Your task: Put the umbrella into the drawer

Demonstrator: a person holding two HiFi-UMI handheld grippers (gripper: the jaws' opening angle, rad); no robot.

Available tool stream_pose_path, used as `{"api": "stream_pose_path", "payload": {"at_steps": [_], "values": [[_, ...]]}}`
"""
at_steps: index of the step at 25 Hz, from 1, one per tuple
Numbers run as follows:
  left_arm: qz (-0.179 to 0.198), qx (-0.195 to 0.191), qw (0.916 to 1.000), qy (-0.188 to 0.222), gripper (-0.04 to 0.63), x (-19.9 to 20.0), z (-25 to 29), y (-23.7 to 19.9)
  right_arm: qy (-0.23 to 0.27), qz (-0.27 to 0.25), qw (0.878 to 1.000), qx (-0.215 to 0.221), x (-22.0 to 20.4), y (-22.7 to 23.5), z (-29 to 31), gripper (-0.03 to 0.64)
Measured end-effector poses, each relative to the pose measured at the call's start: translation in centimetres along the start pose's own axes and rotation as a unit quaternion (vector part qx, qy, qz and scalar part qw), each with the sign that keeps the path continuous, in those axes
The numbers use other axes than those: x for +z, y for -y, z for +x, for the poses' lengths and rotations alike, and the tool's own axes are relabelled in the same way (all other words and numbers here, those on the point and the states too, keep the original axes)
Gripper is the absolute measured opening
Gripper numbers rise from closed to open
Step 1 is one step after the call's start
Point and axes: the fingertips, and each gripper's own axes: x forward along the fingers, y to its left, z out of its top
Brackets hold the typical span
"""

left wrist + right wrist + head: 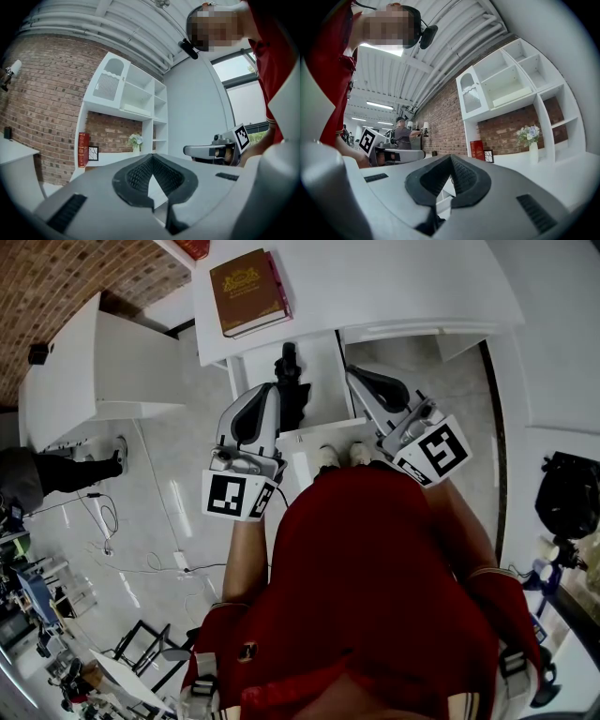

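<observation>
Reference: the open white drawer (328, 371), pulled out from under the white desk (394, 287).

- Far left of drawer: white low cabinet (84, 371), not involved.
- Behind drawer, on the desk top, slightly left: brown hardcover book (248, 292), untouched.
- Left edge of drawer: left gripper (262, 399), pointing level toward the desk. In its own view the jaws (152, 180) are closed together, with only a small gap behind the tips and nothing in it. Empty.
- Inside the drawer outline, left of centre: black folded umbrella (289, 381), lying lengthwise front to back, just beside the left gripper. No jaw is on it. I read it as resting in the drawer, though its lower end is partly hidden behind the left gripper, so I can't confirm how it sits.
- Right edge of drawer: right gripper (370, 385), also level. Its own view shows the jaws (449, 180) closed together, nothing between them. Empty.

Status: the placement looks done, with the umbrella in and both claws off it. The drawer is open. The task doesn't ask for closing it, so what's left is pulling both grippers back clear, plus pushing the drawer front (323, 434) in if that's wanted.

Risk: if the umbrella's tip rides above the drawer rim, it could catch under the desk on closing.
</observation>
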Motion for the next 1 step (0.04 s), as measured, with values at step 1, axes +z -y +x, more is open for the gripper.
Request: {"api": "stream_pose_path", "payload": {"at_steps": [1], "values": [[0.0, 0.001, 1.0, -0.001, 0.005, -0.02, -0.16, 0.0, 0.0, 0.0, 1.0, 0.001, 0.0, -0.14, -0.03, -0.002]]}}
